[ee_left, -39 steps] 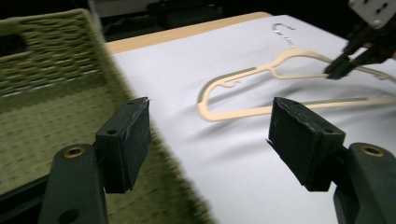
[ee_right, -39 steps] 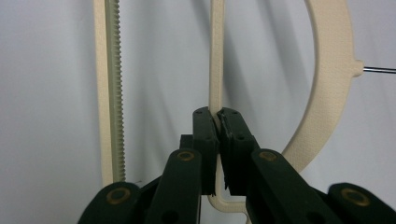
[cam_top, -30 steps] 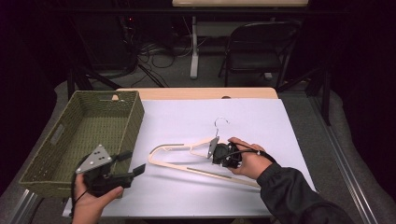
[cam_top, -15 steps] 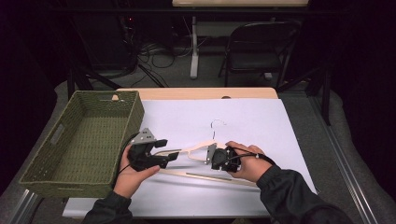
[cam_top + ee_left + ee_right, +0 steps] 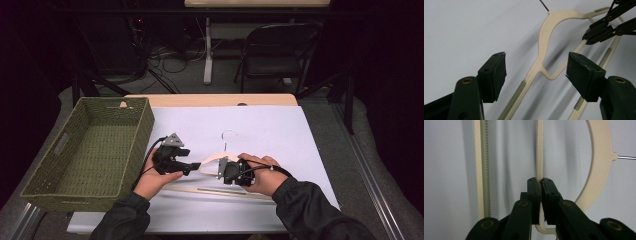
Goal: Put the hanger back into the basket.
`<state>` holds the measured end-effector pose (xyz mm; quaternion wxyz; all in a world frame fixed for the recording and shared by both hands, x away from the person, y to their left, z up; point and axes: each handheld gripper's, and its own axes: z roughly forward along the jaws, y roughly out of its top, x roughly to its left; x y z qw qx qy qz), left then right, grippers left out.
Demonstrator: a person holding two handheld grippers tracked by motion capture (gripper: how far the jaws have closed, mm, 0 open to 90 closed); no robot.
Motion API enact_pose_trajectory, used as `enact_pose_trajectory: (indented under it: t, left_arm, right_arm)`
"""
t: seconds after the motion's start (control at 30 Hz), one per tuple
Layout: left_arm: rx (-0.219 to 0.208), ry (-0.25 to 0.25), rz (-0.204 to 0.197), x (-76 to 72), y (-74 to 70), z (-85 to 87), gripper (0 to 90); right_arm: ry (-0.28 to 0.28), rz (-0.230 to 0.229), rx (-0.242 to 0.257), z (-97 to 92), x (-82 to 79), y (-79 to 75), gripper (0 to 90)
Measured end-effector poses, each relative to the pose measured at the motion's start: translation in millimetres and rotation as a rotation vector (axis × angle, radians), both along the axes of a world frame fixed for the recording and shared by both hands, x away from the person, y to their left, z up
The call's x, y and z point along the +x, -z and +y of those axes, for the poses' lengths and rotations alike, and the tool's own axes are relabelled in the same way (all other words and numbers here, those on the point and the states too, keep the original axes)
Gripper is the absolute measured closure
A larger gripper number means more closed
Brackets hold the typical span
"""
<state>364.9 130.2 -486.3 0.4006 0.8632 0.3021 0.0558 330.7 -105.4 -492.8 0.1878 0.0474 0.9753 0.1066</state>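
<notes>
1. The cream plastic hanger (image 5: 212, 161) is lying on the white sheet (image 5: 280, 130) that covers the desk (image 5: 210, 100), between your two hands, with its metal hook (image 5: 227, 136) pointing away from you.
2. Your right claw (image 5: 540, 185) is clenching one of the hanger's thin inner bars; in the right gripper view both pads are pressing flat on that bar, with the curved shoulder arching past on the right and the ribbed bottom bar running along the left.
3. In the high view your right claw (image 5: 223, 169) is sitting just below the hanger's neck, with your right hand (image 5: 262, 175) wrapped around its body.
4. Your left claw (image 5: 536, 75) is standing released, jaws spread wide; in the left gripper view the hanger's shoulder arm is lying between the two pads, and neither pad is touching it.
5. In the high view your left claw (image 5: 192, 166) is pointing toward the hanger's left end, right next to the right claw.
6. The green woven basket (image 5: 135, 145) is sitting on the left of the desk, just beside your left hand (image 5: 155, 180).
</notes>
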Motion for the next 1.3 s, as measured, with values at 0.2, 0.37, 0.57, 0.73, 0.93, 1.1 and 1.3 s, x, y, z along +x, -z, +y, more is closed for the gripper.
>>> enact_pose_trajectory:
  t: [0.2, 0.37, 0.57, 0.73, 0.93, 1.1, 1.3]
  left_arm:
    - [0.058, 0.049, 0.033, 4.8, 13.7, -14.5, 35.4]
    - [0.083, 0.055, 0.027, 6.1, 19.4, -21.2, 41.7]
    - [0.110, 0.047, 0.050, 11.0, 25.7, -25.6, 52.4]
    - [0.118, 0.042, 0.062, 13.2, 28.4, -28.8, 60.0]
    - [0.161, 0.047, 0.045, 12.4, 29.5, -32.6, 68.3]
    - [0.198, 0.058, 0.023, 10.1, 29.5, -34.7, 71.1]
    - [0.209, 0.065, 0.000, 7.2, 28.4, -35.4, 73.0]
  right_arm:
    - [-0.012, -0.009, 0.021, 2.6, -0.5, 2.8, 85.5]
    - [-0.024, -0.017, 0.017, 3.5, -1.0, 3.2, 85.5]
    - [-0.031, -0.016, -0.004, 5.7, -2.0, 3.1, 85.5]
    - [-0.039, -0.032, 0.010, 7.6, -2.8, 4.7, 85.5]
    - [-0.044, -0.037, 0.016, 9.1, -3.5, 4.4, 85.5]
    - [-0.051, -0.040, 0.009, 10.1, -3.5, 5.2, 85.4]
    - [-0.050, -0.035, 0.000, 11.5, -3.1, 7.7, 85.2]
